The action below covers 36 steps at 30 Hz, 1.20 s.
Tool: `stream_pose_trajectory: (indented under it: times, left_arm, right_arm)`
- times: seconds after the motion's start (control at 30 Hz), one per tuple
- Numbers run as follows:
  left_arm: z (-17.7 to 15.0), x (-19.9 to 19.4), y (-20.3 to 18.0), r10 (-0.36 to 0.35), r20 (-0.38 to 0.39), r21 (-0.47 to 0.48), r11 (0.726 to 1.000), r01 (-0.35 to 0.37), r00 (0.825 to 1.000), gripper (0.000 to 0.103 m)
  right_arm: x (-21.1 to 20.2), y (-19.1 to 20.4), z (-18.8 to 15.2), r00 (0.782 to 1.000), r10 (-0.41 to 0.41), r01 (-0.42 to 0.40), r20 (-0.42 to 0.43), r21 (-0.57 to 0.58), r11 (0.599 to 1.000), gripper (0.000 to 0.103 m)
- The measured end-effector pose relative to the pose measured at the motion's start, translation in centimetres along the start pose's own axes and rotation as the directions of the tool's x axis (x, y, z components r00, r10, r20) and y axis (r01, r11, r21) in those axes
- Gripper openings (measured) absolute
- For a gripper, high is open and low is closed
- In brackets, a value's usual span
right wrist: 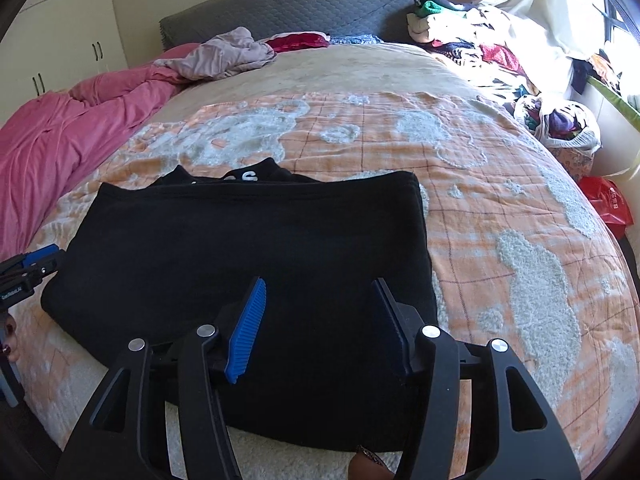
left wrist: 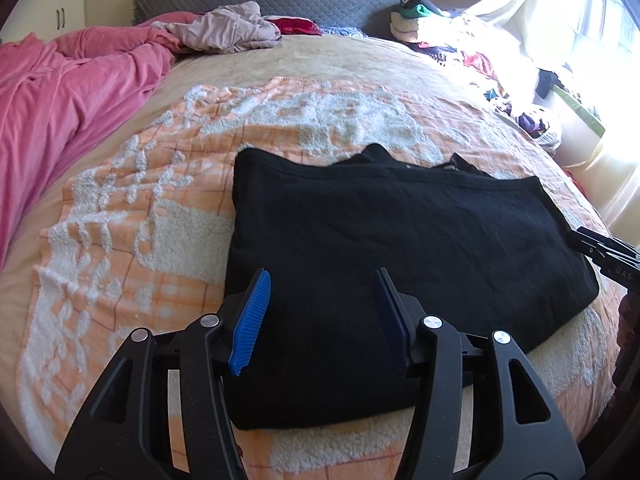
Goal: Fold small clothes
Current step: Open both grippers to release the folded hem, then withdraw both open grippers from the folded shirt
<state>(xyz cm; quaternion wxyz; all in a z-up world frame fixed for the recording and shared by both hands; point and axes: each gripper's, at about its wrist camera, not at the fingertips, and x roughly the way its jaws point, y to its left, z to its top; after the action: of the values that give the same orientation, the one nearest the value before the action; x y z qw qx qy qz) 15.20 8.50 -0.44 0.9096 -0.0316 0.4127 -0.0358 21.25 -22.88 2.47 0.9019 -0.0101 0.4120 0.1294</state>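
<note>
Across the bed's fluffy orange blanket [left wrist: 132, 216], both tongs [left wrist: 320, 312] [right wrist: 318, 320] hover spread and empty over the folded black garment [left wrist: 400, 240], whose layers may slip if grabbed unevenly.

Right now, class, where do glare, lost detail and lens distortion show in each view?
Left wrist view: window glare washes out the clothes pile; the black garment shows almost no fold detail. Right wrist view: the same garment is flat black, and the fisheye bulges the orange blanket and darkens the corners.
</note>
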Motion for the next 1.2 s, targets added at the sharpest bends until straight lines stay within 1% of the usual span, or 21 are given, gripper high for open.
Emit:
stream_pose_trajectory:
  times: [0.2,0.3,0.37,0.43,0.63,0.77,0.93,1.0,1.1,1.17,1.2]
  left_arm:
    - [-1.7,0.5,-0.7,0.004,-0.043,0.024,1.000,-0.003,0.999,0.046]
    - [-2.7,0.7,-0.7,0.010,-0.054,0.019,1.000,-0.009,0.998,0.045]
    - [-3.0,0.6,-0.6,0.009,-0.054,0.015,1.000,-0.009,0.998,0.045]
    - [-3.2,0.4,-0.6,0.005,-0.049,0.013,1.000,-0.004,0.999,0.046]
    - [-3.5,-0.2,-0.1,-0.021,-0.051,-0.018,1.000,0.020,0.998,0.045]
    - [-3.6,-0.7,0.4,-0.037,-0.049,-0.039,0.999,0.035,0.998,0.046]
    - [-3.7,-1.5,0.9,-0.022,-0.035,-0.047,0.999,0.020,0.999,0.046]
    - [-3.7,-1.7,1.2,-0.016,-0.032,-0.054,0.998,0.014,0.999,0.046]
    - [-3.6,-2.0,1.9,-0.009,-0.033,-0.068,0.998,0.006,0.999,0.046]
    - [-3.5,-2.0,2.2,-0.006,-0.033,-0.076,0.997,0.004,0.999,0.046]
    - [-3.5,-2.1,2.4,-0.003,-0.033,-0.080,0.997,0.000,0.999,0.050]
  right_arm:
    - [0.2,0.3,-1.3,0.999,0.013,-0.013,-0.042,-0.007,1.000,0.053]
    - [1.1,0.0,-2.4,0.995,-0.009,0.010,-0.095,0.008,1.000,0.054]
    - [1.3,0.0,-3.0,0.994,-0.021,0.022,-0.104,0.005,1.000,0.054]
    - [1.0,0.2,-3.3,0.994,-0.034,0.034,-0.101,-0.001,0.999,0.054]
    - [0.3,0.0,-4.3,0.996,-0.021,0.023,-0.084,0.026,0.999,0.056]
    - [-0.3,0.1,-4.7,0.997,-0.013,0.015,-0.074,0.031,0.999,0.062]
    - [-0.8,0.4,-4.6,0.998,0.013,-0.011,-0.055,0.042,0.999,0.068]
    - [-1.0,0.7,-4.7,0.999,0.028,-0.026,-0.046,0.038,0.999,0.075]
    - [-1.5,1.5,-4.7,0.999,0.038,-0.038,-0.024,0.007,0.999,0.075]
    - [-1.7,2.1,-4.7,0.999,0.044,-0.044,-0.007,-0.010,0.999,0.078]
    - [-1.9,2.5,-4.8,0.999,0.052,-0.052,0.000,-0.022,0.998,0.078]
